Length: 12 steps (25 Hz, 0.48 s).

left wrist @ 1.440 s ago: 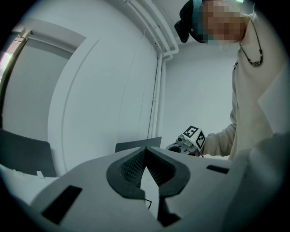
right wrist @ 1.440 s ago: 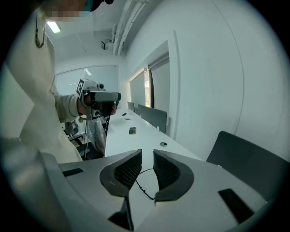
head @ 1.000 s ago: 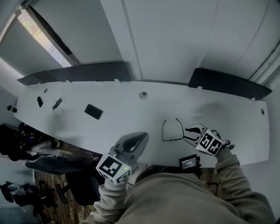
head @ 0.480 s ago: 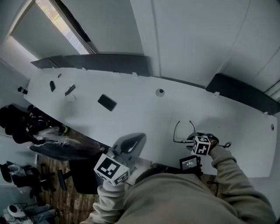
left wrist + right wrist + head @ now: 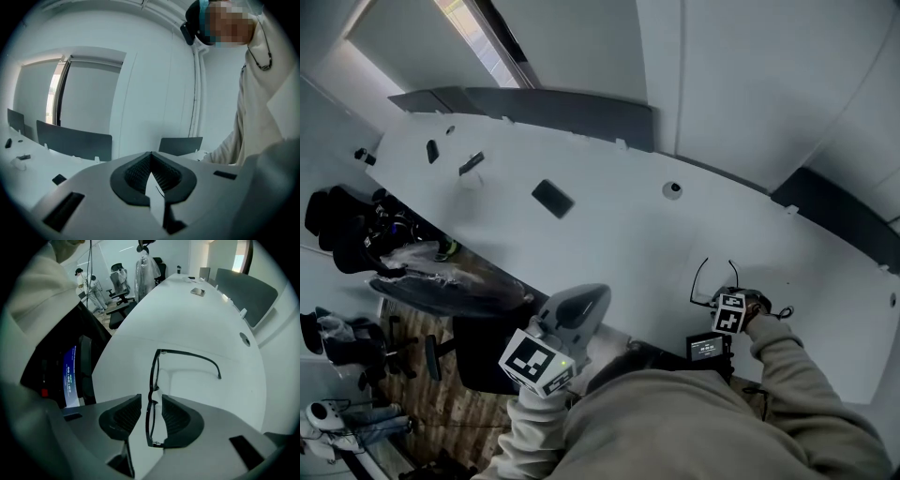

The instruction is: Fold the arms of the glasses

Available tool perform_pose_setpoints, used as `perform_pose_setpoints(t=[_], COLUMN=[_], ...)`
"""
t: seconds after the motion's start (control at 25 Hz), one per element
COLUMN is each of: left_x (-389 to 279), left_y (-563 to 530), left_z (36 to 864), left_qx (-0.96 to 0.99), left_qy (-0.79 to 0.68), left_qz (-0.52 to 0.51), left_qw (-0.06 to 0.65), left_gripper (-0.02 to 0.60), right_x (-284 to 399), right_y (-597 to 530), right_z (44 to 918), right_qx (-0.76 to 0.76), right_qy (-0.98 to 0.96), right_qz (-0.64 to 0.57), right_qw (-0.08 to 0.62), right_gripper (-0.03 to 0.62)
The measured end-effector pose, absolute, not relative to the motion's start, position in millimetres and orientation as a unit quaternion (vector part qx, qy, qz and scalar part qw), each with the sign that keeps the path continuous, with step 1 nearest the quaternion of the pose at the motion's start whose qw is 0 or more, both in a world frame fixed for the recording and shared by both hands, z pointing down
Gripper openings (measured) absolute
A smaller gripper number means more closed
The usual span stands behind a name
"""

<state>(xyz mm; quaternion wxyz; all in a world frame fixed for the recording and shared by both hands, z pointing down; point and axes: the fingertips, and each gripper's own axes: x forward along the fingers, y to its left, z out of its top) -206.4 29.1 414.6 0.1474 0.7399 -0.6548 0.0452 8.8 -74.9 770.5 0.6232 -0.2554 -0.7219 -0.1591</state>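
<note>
Our right gripper, jaws just opened wide astride the thin black glasses at the white table's 4 o'clock, should next pinch their front.

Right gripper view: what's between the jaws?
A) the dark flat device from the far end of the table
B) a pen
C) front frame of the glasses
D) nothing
C: the front frame of the glasses stands between the pads of the right gripper. Its jaws have just been opening and stand clear of the frame on both sides.
</note>
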Motion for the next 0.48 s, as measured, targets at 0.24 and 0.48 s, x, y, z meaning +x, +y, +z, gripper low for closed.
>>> perform_pose_setpoints(t=[0.24,0.48], left_x=[-214.5,-214.1], left_y=[41.1,45.1], left_z=[415.4,417.6], left_qx=[0.729,0.732], left_qy=[-0.667,-0.664], left_qz=[0.043,0.040], left_qw=[0.149,0.147], left_gripper=[0.006,0.006], right_x=[12.3,6.7], right_y=[-74.6,-74.2], right_z=[788.1,779.0], right_qx=[-0.257,-0.246], right_qy=[-0.703,-0.716], right_qz=[-0.164,-0.161], right_qw=[0.642,0.634], right_gripper=[0.075,0.064])
